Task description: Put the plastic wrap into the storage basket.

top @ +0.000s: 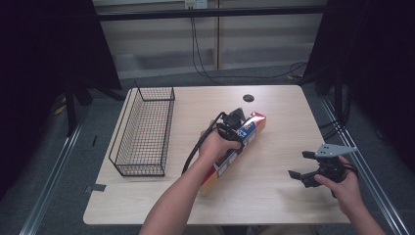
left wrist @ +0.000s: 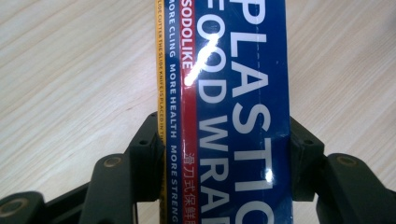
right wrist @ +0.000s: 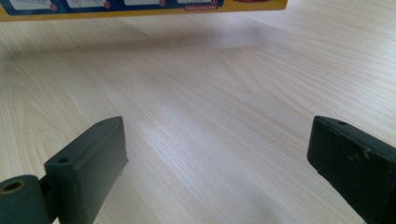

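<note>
A long box of plastic food wrap (top: pixel 237 147), blue, red and yellow, hangs slanted over the middle of the table. My left gripper (top: pixel 234 131) is shut across its width from above. In the left gripper view both black pads press the sides of the box (left wrist: pixel 233 112), and the wood lies well below it. My right gripper (top: pixel 299 164) rests low near the table's right front, open, jaws pointing left with nothing between them. In the right gripper view the box's yellow lower edge (right wrist: pixel 140 11) runs along the top, with its shadow on the wood beneath.
A black wire basket (top: pixel 144 129) stands lengthwise on the left part of the table (top: pixel 274 196). A round cable hole (top: pixel 248 98) sits near the far edge. Black curtains and frame rails flank the table.
</note>
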Motion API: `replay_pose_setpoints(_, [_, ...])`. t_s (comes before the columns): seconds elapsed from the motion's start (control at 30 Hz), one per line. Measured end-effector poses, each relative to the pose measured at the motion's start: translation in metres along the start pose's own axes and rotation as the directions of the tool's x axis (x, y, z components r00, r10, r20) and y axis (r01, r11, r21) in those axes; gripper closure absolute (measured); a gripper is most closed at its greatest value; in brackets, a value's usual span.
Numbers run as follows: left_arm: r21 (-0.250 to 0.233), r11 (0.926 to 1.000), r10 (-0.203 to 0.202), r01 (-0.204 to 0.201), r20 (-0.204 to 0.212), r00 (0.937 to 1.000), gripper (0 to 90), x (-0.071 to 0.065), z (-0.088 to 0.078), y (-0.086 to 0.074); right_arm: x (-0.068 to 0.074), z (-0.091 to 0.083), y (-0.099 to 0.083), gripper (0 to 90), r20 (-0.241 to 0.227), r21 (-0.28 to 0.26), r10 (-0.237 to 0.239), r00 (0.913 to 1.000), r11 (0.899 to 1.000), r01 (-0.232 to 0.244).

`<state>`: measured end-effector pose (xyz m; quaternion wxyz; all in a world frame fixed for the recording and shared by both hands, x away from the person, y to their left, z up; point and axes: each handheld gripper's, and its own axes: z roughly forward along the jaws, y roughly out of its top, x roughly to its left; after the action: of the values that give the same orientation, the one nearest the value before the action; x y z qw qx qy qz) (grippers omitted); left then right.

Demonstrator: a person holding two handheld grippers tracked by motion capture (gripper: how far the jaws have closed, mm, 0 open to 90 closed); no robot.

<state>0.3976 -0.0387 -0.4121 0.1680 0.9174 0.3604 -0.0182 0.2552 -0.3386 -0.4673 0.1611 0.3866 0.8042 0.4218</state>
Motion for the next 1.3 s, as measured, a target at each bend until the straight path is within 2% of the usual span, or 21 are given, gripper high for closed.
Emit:
replay_pose_setpoints(0.03, [-0.011, 0.9999, -0.003, 0.003, 0.000, 1.0000, 43.5, 0.001, -0.002, -0.001, 0.000, 0.000, 0.000, 4.1, -0.005, -0.001, 0.004, 1.0000, 1.000, -0.004])
replay_pose_setpoints(0.57, [-0.009, 0.9989, -0.047, 0.046, -0.029, 0.9985, 43.4, 0.016, -0.026, -0.005, 0.001, 0.001, 0.000, 3.9, -0.005, 0.004, -0.004, 1.0000, 1.000, 0.004])
replay_pose_setpoints(1.3, [-0.036, 0.9955, -0.089, 0.088, -0.031, 0.9955, 43.4, 0.030, -0.049, -0.007, 0.004, 0.002, 0.002, 3.9, -0.021, 0.010, -0.017, 0.9996, 1.000, 0.017])
